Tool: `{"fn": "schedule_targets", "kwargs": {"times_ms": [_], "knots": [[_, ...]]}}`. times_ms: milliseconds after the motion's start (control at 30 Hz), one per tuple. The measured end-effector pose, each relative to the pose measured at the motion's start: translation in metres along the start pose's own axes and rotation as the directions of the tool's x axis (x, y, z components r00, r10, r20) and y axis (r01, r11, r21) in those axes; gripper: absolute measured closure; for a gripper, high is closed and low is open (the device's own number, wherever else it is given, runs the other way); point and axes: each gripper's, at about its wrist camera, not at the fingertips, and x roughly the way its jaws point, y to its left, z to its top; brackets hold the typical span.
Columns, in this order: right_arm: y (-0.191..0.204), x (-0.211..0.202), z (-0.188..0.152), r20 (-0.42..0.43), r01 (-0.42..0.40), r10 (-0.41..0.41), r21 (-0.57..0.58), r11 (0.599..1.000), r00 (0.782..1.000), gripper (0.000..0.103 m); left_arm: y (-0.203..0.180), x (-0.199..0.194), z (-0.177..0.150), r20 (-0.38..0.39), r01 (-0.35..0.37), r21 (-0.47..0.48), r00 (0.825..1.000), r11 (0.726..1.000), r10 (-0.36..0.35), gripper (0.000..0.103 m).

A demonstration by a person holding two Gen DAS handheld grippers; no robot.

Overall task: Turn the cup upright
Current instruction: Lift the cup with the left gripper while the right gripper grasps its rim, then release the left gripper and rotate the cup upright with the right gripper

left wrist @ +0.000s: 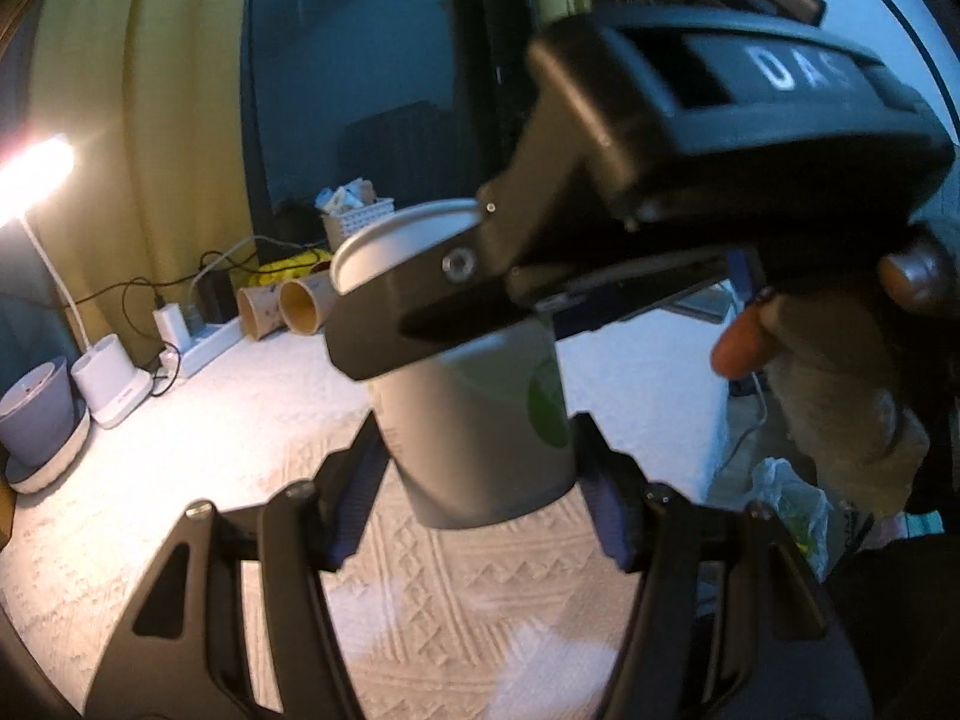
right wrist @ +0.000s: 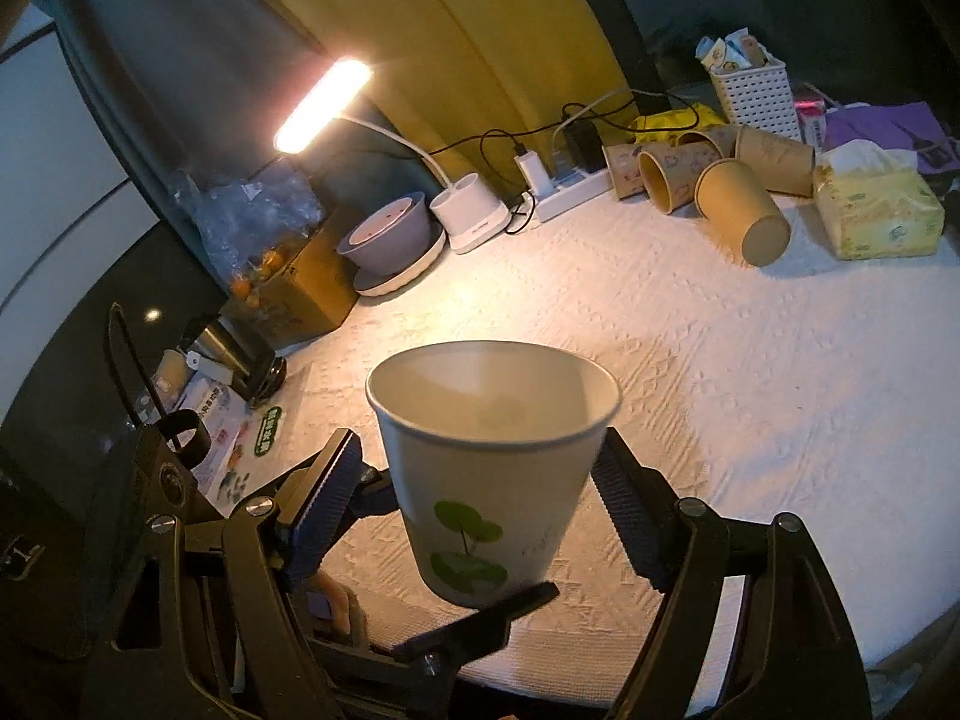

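A white paper cup with a green tree print is held mouth up above the white tablecloth. My right gripper is shut on its upper wall, one pad on each side. In the left wrist view the same cup hangs between my left gripper's blue pads, near its base. Whether those pads touch the cup is unclear. The right gripper's black finger crosses the cup near its rim.
Several brown paper cups lie on their sides at the back. A tissue pack, a white basket, a power strip, a lit desk lamp and a grey bowl line the far edge.
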Motion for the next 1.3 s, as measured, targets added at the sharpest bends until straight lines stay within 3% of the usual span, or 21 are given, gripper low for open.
{"fn": "schedule_targets", "kwargs": {"times_ms": [100,233,333,433,600,733,833,933,1300], "knots": [[-0.006,0.001,0.002,0.001,-0.011,0.011,0.01,1.0,1.0,0.023,0.002,0.005,0.001,-0.004,0.006,0.0,1.0,1.0,-0.006,0.041],[-0.018,0.003,0.005,-0.008,-0.013,0.013,0.031,0.999,1.0,0.034,0.006,0.01,0.001,-0.014,0.03,-0.015,0.999,0.999,-0.03,0.04],[-0.023,0.007,0.006,-0.013,-0.019,0.02,0.039,0.999,1.0,0.035,0.008,0.017,0.001,-0.033,0.033,-0.022,0.999,0.999,-0.033,0.038],[-0.029,0.012,0.01,-0.011,-0.012,0.013,0.041,0.999,1.0,0.035,0.012,0.026,0.002,-0.077,0.05,-0.046,0.996,0.998,-0.053,0.026],[-0.034,0.014,0.021,0.027,0.064,-0.065,0.016,0.998,0.998,0.035,0.03,0.035,-0.001,-0.121,0.063,-0.155,0.989,0.986,-0.082,0.023],[-0.031,0.014,0.029,0.106,0.193,-0.185,-0.074,0.978,0.977,0.035,0.051,0.043,-0.006,-0.171,0.051,-0.26,0.98,0.964,-0.098,0.022],[-0.026,0.023,0.031,0.158,0.33,-0.307,-0.15,0.932,0.939,0.035,0.071,0.049,-0.011,-0.207,0.026,-0.341,0.973,0.94,-0.102,0.022],[-0.03,0.043,0.03,0.171,0.412,-0.382,-0.205,0.888,0.908,0.035,0.092,0.052,-0.015,-0.229,-0.02,-0.413,0.97,0.911,-0.082,0.022],[-0.036,0.076,0.023,0.188,0.492,-0.457,-0.229,0.84,0.869,0.035,0.138,0.045,-0.02,-0.239,-0.154,-0.461,0.97,0.874,0.045,0.022]]}}
